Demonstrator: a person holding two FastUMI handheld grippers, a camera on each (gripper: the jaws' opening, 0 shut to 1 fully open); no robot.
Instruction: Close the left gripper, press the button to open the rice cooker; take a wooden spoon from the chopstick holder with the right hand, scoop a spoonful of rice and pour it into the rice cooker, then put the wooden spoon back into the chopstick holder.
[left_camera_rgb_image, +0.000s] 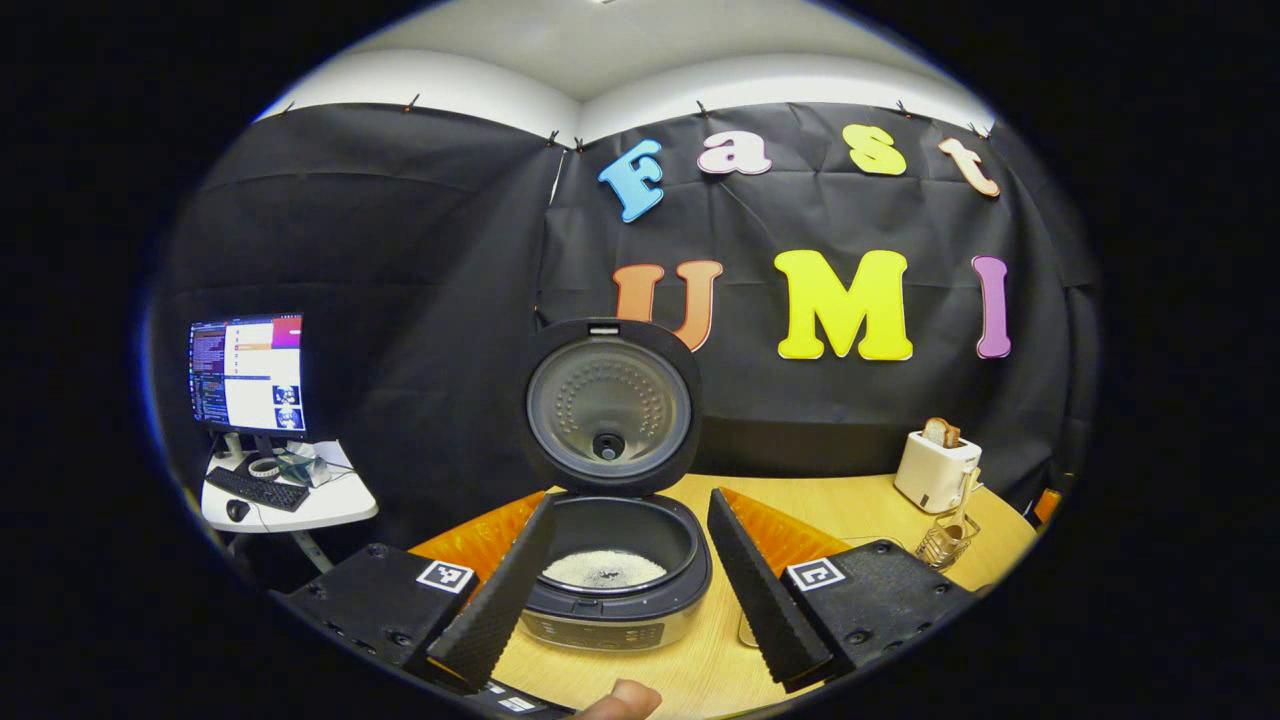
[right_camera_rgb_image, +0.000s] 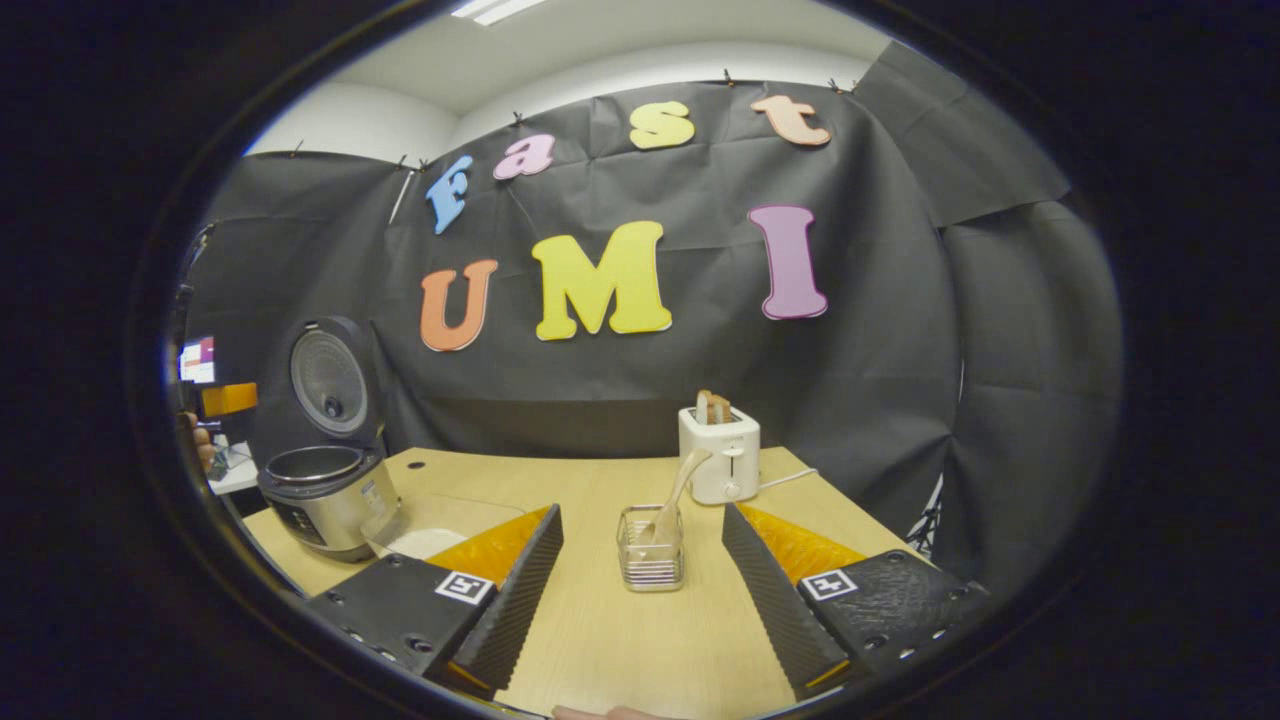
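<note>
Your left hand-held gripper (left_camera_rgb_image: 625, 585) is released, its fingers spread wide with the rice cooker (left_camera_rgb_image: 612, 570) straight ahead between them, touching neither. The cooker's lid (left_camera_rgb_image: 610, 405) stands upright and open, and a shallow layer of rice (left_camera_rgb_image: 603, 569) lies at the bottom of the inner pot. A panel on the cooker's front carries marks too small to read. Beyond your left gripper's right finger, well off to that side, the toaster (left_camera_rgb_image: 936, 470) holds a slice of bread, with the wire chopstick holder (left_camera_rgb_image: 946, 540) just in front of it.

Your right hand-held gripper (right_camera_rgb_image: 640, 580) is also released and holds nothing. The chopstick holder (right_camera_rgb_image: 650, 548) sits on the table (right_camera_rgb_image: 640, 640) dead ahead between its fingers, apart from both, and the wooden spoon (right_camera_rgb_image: 678, 492) stands in it, leaning to the right toward the toaster (right_camera_rgb_image: 720, 452) behind. Far to the left of this gripper stands the open rice cooker (right_camera_rgb_image: 322, 490), and just beside it a clear container of rice (right_camera_rgb_image: 425, 530) lies next to your left finger.

Each gripper body bears square black-and-white markers; no brand writing can be read. A monitor (left_camera_rgb_image: 247, 372) glows on a side desk left of your left gripper.
</note>
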